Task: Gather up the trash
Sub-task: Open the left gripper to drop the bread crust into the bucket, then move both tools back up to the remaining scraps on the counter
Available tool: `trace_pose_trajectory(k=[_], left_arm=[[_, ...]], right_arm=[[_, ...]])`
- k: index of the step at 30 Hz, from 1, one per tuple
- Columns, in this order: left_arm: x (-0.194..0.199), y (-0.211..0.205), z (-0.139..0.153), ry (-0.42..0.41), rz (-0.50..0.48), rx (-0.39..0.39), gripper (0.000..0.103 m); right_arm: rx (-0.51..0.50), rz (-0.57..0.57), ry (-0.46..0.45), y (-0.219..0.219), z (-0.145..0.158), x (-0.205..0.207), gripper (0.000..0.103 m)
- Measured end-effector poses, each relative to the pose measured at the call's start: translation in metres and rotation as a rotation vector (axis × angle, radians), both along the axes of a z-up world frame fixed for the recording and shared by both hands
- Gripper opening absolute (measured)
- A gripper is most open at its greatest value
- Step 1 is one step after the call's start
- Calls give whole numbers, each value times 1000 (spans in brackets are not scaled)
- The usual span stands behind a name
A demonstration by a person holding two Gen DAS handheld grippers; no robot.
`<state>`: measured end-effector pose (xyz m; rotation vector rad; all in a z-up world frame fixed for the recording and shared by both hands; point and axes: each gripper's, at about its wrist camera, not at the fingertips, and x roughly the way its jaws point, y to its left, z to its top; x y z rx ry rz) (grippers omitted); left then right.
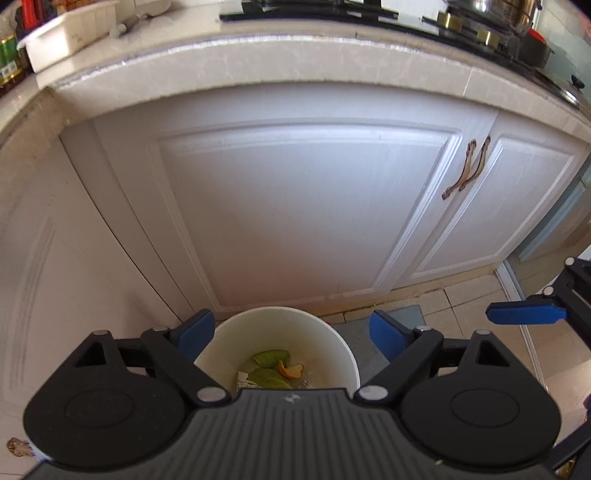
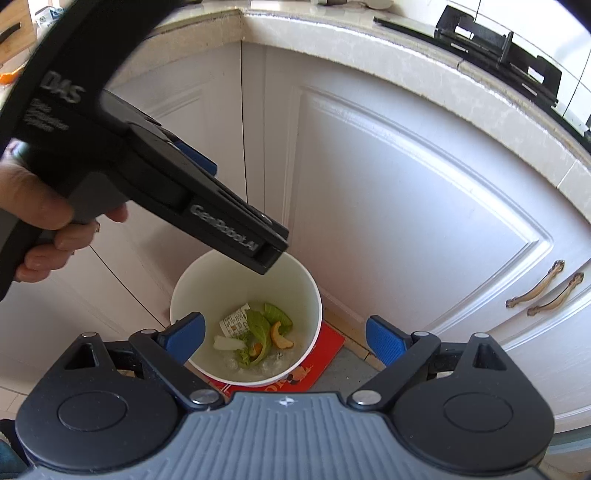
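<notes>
A white round trash bin [image 1: 325, 332] stands on the floor by the cabinet. Inside lie green leaves [image 1: 271, 380], a piece of orange peel [image 1: 290, 369] and a printed paper scrap [image 2: 234, 322]. My left gripper [image 1: 291, 334] hangs over the bin, open, with nothing between its blue pads. In the right wrist view a hand [image 2: 40, 218] holds that left gripper [image 2: 269, 251] above the bin [image 2: 314, 295]. My right gripper [image 2: 284, 338] is open as well, empty, over the bin's near side; one of its blue fingers [image 1: 528, 314] shows at the right of the left wrist view.
White cabinet doors [image 1: 303, 214] with bronze handles [image 1: 467, 170] rise just behind the bin. A stone countertop [image 1: 258, 62] above carries a white tray [image 1: 66, 33] and a stove with a steel pot [image 1: 495, 11]. A red mat [image 2: 325, 349] lies under the bin on the tiled floor.
</notes>
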<state>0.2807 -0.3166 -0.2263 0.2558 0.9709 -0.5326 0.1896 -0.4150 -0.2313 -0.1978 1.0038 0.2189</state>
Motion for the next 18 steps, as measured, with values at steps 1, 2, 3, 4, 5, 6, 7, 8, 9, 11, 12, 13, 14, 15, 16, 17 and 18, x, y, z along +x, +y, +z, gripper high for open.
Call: trace_pose_trajectory(k=[1, 2, 3, 4, 5, 6, 7, 8, 9, 11, 12, 13, 14, 15, 16, 17, 18], left_arm=[[-1, 3, 5, -6, 5, -6, 91], [-2, 6, 12, -15, 9, -13, 91], [-4, 8, 19, -24, 15, -17, 91], [-5, 9, 26, -35, 18, -21, 91], [-7, 11, 32, -45, 20, -23, 91], [-9, 15, 40, -57, 24, -23, 91], [-11, 18, 46, -68, 25, -25, 91], [-14, 23, 55, -80, 28, -28, 91], [-17, 28, 64, -94, 35, -28, 91], [-23, 37, 79, -116, 40, -27, 91], [-27, 45, 88, -128, 46, -29, 91], [-30, 50, 96, -135, 54, -32, 91], [-33, 57, 102, -141, 63, -35, 91], [-38, 66, 111, -150, 78, -39, 91], [-41, 73, 117, -157, 89, -42, 91], [-45, 82, 123, -165, 101, -43, 91], [-49, 91, 130, -174, 120, -39, 91]], right_arm=[[0, 2, -7, 1, 3, -1, 97], [-2, 4, -13, 2, 7, -2, 98], [-4, 8, -18, 4, 10, -2, 99], [-8, 12, -27, 5, 14, -5, 99], [-11, 16, -32, 7, 17, -6, 99], [-13, 21, -37, 8, 21, -7, 99], [-16, 24, -41, 9, 25, -7, 100], [-17, 27, -47, 11, 29, -8, 100], [-18, 32, -53, 12, 34, -9, 100], [-19, 42, -62, 16, 45, -8, 100], [-18, 48, -69, 18, 51, -8, 100], [-17, 57, -75, 20, 58, -7, 100], [-16, 64, -84, 23, 64, -7, 100], [-13, 73, -94, 25, 71, -5, 101], [-6, 84, -104, 28, 78, -4, 102], [2, 94, -113, 31, 84, -3, 103], [10, 108, -126, 36, 92, -2, 103]])
